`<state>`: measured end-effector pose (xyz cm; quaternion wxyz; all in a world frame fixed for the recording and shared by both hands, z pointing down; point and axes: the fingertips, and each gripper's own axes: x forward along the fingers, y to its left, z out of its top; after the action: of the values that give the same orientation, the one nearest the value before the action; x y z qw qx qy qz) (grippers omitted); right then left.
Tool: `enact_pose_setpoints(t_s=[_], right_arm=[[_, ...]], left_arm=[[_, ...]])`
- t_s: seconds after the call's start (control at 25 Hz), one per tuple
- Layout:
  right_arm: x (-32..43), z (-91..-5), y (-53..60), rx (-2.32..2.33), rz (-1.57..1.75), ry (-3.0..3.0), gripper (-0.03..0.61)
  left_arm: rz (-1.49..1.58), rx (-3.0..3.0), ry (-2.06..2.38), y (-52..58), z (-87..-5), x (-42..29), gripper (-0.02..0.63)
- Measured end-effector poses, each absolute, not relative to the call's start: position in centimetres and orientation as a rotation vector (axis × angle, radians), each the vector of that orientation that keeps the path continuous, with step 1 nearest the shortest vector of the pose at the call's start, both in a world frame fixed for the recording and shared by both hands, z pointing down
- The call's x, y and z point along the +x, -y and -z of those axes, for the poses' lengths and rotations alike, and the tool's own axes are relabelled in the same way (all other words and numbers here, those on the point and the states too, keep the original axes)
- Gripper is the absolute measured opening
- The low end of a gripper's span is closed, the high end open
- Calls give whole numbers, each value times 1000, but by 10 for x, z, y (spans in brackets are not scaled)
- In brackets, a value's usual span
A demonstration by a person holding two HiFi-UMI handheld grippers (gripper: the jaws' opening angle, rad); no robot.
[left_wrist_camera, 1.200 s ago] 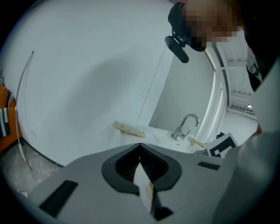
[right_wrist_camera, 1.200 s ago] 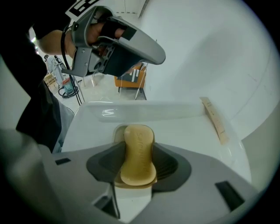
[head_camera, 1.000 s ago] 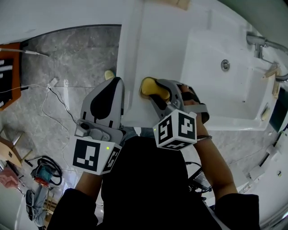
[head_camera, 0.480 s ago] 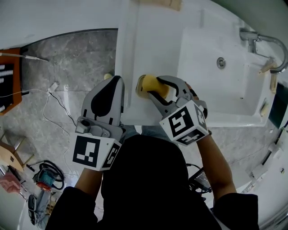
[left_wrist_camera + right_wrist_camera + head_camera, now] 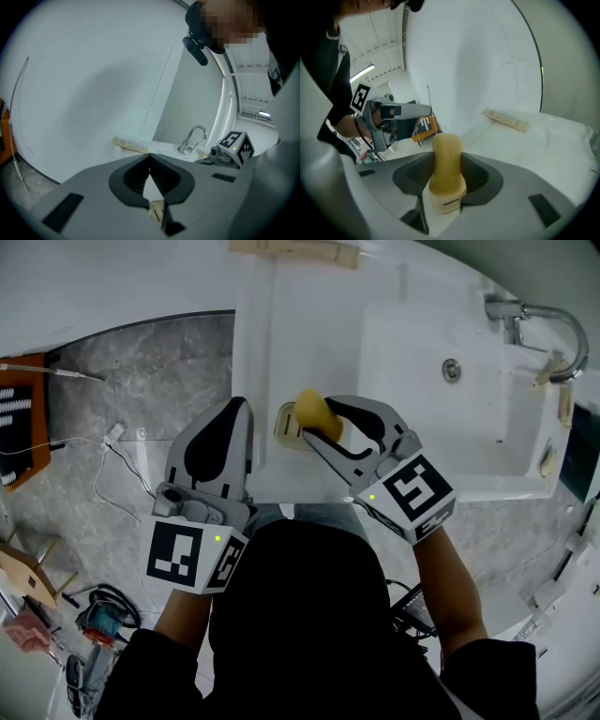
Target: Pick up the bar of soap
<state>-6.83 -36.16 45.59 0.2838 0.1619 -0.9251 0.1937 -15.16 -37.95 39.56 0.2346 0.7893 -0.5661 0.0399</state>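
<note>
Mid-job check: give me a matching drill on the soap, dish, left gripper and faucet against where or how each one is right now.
Things:
1. soap
2. dish
3. left gripper
4. faucet

States:
A. shut, with nothing in it
B. mounted at the edge of the sink
C. clamped in the right gripper
D. on the counter, left of the sink

Pairs: 1-C; 2-D; 3-A; 4-B
</note>
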Motion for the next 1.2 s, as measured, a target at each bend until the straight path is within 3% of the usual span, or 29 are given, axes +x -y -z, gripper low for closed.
enact_pose_setpoints(t_s=[1.2], right_arm=[[51, -241, 409, 962, -343, 2910, 189]], left_arm=[[-56, 2416, 1596, 381, -284, -101, 6]])
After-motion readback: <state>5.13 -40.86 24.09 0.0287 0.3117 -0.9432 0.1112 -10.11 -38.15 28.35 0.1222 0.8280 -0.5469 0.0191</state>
